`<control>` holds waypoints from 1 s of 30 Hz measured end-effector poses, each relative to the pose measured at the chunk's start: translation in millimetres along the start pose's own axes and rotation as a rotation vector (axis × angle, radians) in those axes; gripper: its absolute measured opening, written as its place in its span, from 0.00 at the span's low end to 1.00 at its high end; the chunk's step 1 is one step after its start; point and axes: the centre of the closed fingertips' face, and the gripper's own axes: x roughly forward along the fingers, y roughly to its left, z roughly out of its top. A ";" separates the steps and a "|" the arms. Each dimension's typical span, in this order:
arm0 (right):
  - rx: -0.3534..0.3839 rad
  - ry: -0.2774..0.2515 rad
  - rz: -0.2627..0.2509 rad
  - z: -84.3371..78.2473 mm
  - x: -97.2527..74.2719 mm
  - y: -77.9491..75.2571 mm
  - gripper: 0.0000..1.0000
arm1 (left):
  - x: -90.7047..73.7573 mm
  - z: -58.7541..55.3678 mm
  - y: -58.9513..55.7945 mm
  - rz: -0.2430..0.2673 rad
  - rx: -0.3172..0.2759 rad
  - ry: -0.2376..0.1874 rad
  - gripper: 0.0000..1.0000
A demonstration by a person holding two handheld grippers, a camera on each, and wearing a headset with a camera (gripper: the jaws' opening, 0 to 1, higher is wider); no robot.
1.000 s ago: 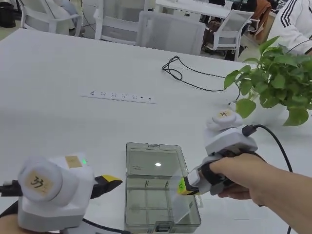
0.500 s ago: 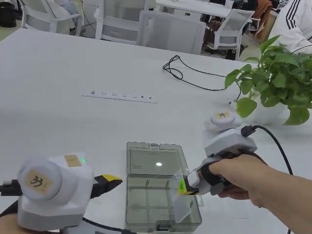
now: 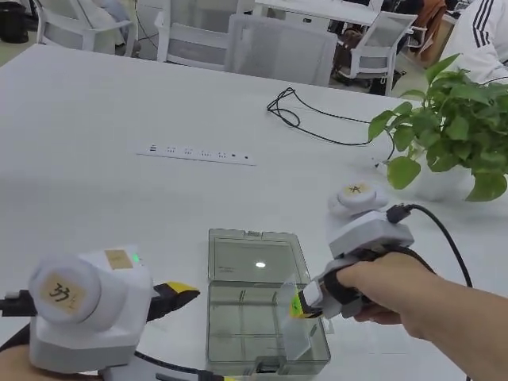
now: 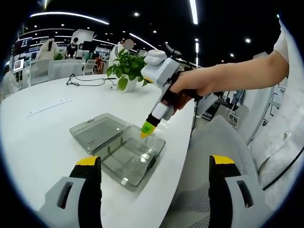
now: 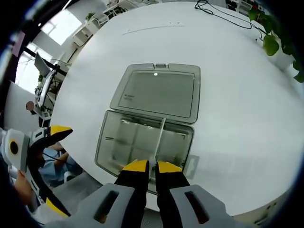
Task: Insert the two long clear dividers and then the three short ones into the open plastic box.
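One divider (image 5: 160, 135) pinched in right gripper (image 5: 151, 165) jaws over box (image 5: 101, 147) | left gripper (image 4: 154, 161) jaws wide

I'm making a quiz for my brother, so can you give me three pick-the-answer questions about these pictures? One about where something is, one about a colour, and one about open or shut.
1. Where is the plant compared with the box?
A) left of it
B) right of it and farther back
C) inside it

2. What colour is the cable?
A) black
B) red
C) yellow

3. How are the left tongs?
A) shut on the lid
B) shut on a cup
C) open, holding nothing

Answers:
1 B: in the head view the leaves sit at the right edge, beyond the box.
2 A: it is a dark loop on the white table.
3 C: their jaws stand wide apart with nothing between them, while the right tongs pinch the clear divider.
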 end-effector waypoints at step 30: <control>-0.013 0.017 0.021 -3.9 15.1 4.7 0.08 | 0.1 -2.4 1.3 0.005 -0.010 0.009 0.97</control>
